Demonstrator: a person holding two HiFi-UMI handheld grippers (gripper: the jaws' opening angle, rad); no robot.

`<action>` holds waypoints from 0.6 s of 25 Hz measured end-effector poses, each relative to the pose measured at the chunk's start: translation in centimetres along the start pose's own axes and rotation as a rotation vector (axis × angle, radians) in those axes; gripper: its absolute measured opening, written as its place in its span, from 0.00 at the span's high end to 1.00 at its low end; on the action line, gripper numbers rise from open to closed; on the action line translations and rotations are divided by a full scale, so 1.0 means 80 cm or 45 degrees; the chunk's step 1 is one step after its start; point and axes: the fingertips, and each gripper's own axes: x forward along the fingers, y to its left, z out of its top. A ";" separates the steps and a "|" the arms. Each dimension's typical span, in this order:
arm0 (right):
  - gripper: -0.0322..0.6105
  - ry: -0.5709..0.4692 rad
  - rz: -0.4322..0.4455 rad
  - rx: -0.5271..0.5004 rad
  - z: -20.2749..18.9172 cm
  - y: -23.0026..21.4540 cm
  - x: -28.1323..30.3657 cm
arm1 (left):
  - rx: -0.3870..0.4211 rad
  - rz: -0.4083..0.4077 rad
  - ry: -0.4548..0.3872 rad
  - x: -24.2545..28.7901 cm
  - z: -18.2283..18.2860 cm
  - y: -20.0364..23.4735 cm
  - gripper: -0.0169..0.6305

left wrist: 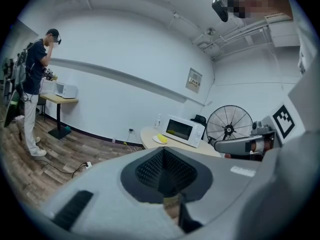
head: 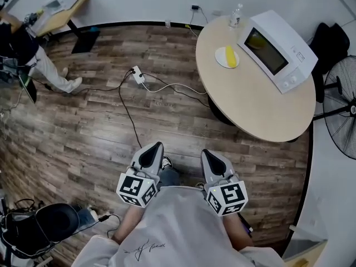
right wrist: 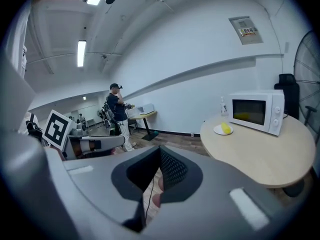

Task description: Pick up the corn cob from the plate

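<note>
Corn cob [head: 230, 56] lies on plate [head: 220, 58] on round table [head: 261, 104]; left gripper [head: 154, 147] and right gripper [head: 207, 153] fingers together.

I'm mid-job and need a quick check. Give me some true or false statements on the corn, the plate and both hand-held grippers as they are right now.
1. The corn cob lies on the plate on the round table. True.
2. The right hand-held gripper is shut on the corn cob. False: its jaws are shut on nothing, over the wood floor and well short of the table.
3. The microwave door stands open. False: it is closed.
4. A bottle stands on the table near the microwave. True.
5. The left hand-held gripper touches the plate. False: it is close to the person's body, far from the plate.
</note>
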 end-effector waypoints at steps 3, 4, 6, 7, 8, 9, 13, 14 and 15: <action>0.94 0.011 0.007 0.005 0.013 0.015 0.032 | 0.011 -0.019 -0.011 0.005 0.016 0.030 0.99; 0.94 0.015 0.000 0.007 0.016 0.018 0.043 | 0.017 -0.025 -0.012 0.006 0.021 0.039 0.99; 0.94 0.027 -0.024 0.025 0.020 0.024 0.061 | 0.029 -0.038 -0.008 0.007 0.028 0.057 0.99; 0.94 0.033 -0.043 0.038 0.021 0.026 0.069 | 0.035 -0.045 -0.006 0.007 0.031 0.065 0.99; 0.94 0.038 -0.061 0.049 0.022 0.026 0.076 | 0.041 -0.052 -0.005 0.006 0.034 0.073 0.99; 0.94 0.041 -0.075 0.058 0.024 0.027 0.083 | 0.046 -0.058 -0.006 0.007 0.037 0.081 0.99; 0.94 0.032 -0.105 0.061 0.031 0.028 0.105 | 0.045 -0.072 -0.025 0.009 0.048 0.108 0.99; 0.94 0.028 -0.112 0.058 0.033 0.026 0.107 | 0.037 -0.079 -0.027 0.011 0.050 0.111 0.99; 0.94 0.026 -0.119 0.055 0.035 0.024 0.108 | 0.031 -0.088 -0.025 0.014 0.051 0.113 0.99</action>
